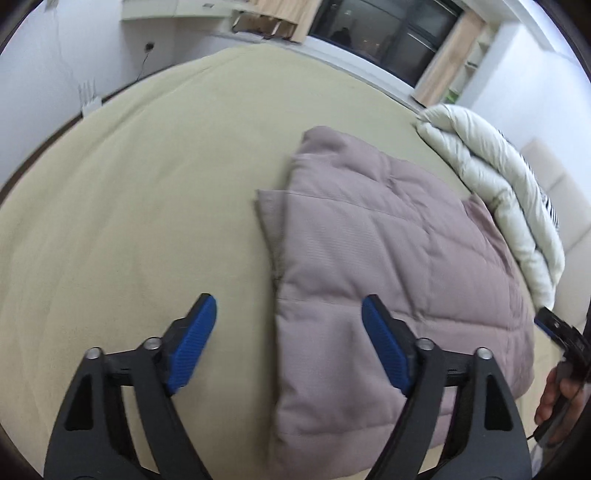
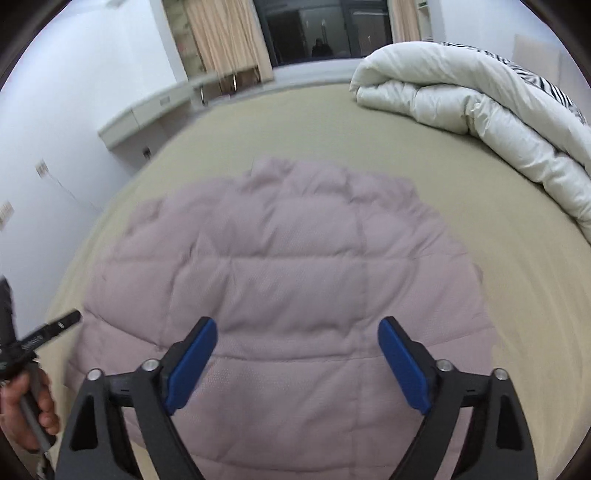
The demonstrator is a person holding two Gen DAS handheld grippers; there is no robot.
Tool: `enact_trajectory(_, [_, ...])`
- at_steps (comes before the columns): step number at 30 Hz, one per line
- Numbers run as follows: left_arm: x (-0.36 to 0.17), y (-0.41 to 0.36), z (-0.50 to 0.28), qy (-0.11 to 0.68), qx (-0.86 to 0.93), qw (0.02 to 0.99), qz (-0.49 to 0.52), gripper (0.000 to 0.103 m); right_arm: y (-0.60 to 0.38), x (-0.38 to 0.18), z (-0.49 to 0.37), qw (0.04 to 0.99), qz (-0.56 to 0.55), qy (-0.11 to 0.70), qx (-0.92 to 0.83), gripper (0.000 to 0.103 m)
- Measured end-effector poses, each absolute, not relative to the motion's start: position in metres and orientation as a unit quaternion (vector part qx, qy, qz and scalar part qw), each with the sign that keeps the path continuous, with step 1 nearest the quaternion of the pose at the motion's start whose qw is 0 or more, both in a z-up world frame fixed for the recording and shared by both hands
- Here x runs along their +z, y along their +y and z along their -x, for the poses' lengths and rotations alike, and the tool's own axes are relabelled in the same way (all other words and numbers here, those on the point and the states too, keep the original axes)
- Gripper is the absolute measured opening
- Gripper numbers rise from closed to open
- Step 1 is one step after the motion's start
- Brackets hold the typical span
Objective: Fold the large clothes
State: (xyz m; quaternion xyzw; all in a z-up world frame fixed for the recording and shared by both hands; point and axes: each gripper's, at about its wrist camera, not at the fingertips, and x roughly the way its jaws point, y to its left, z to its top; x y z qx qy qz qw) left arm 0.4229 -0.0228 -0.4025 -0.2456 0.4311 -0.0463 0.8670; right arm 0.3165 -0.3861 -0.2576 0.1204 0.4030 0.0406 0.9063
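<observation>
A mauve quilted down jacket lies folded into a puffy block on the bed, on its beige sheet, towards the side where a white duvet is bunched along the far right edge. The left tongs hang wide apart above the jacket's left edge, holding nothing. The right tongs are also spread wide and empty, poised over the jacket's near part. Beyond the bed's far edge stand curtains and a dark window.
</observation>
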Motion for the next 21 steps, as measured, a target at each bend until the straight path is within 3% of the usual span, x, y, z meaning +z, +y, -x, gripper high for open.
enact_trajectory(7, [-0.441,0.005,-0.466,0.463,-0.147,0.791,0.373,0.082,-0.487,-0.269,-0.318,0.873,-0.291,0.383,0.076,0.099])
enact_trajectory(11, [-0.452,0.000,-0.486,0.478,-0.174,0.769,0.388,0.082,-0.538,-0.300,-0.316,0.834,-0.385,0.389,0.072,0.092])
enact_trajectory(15, [-0.459,-0.002,-0.499,0.481,-0.194,0.760,0.391,0.082,-0.557,-0.332,-0.323,0.810,-0.404,0.420,0.055,0.085])
enact_trajectory(21, [-0.474,0.001,-0.511,0.482,-0.214,0.745,0.409,0.082,-0.564,-0.364,-0.337,0.780,-0.459,0.414,0.095,0.086])
